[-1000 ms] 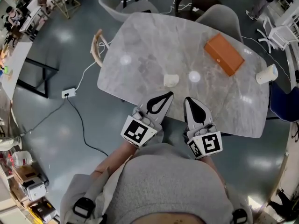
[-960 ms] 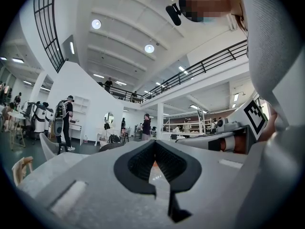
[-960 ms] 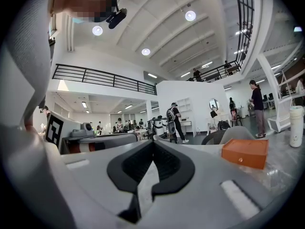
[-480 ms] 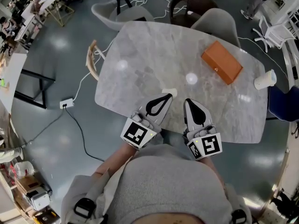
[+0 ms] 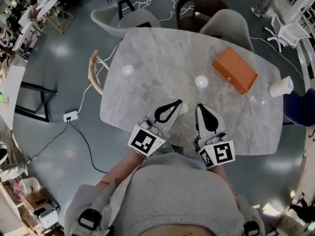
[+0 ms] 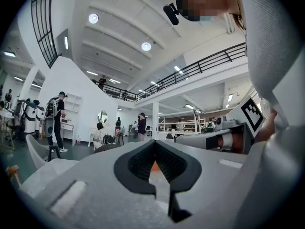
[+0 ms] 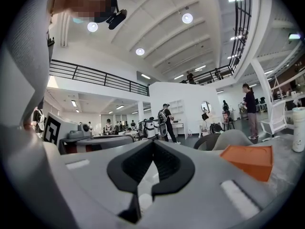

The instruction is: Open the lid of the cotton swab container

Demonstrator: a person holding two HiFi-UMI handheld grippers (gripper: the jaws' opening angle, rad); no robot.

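A small cream cotton swab container [image 5: 184,107] stands near the front edge of the grey marble table [image 5: 147,82]; the tip of my left gripper [image 5: 177,103] covers most of it. That gripper is shut and holds nothing. My right gripper [image 5: 200,106] is also shut and empty, its tip just right of the container. Both point level over the table's near edge, side by side. In the left gripper view the jaws [image 6: 155,143] meet at the tip, and in the right gripper view the jaws [image 7: 153,143] do the same.
An orange box [image 5: 235,69] lies at the table's far right, also in the right gripper view [image 7: 250,160]. A paper cup [image 5: 280,87] stands at the right edge. Grey chairs [image 5: 133,17] line the far side, and a wooden chair back [image 5: 92,73] stands at the left. A power strip [image 5: 70,116] lies on the floor.
Both grippers have moved forward over the table's near edge, still shut. The container, earlier well ahead of the left gripper, now sits at its tip and is mostly hidden.
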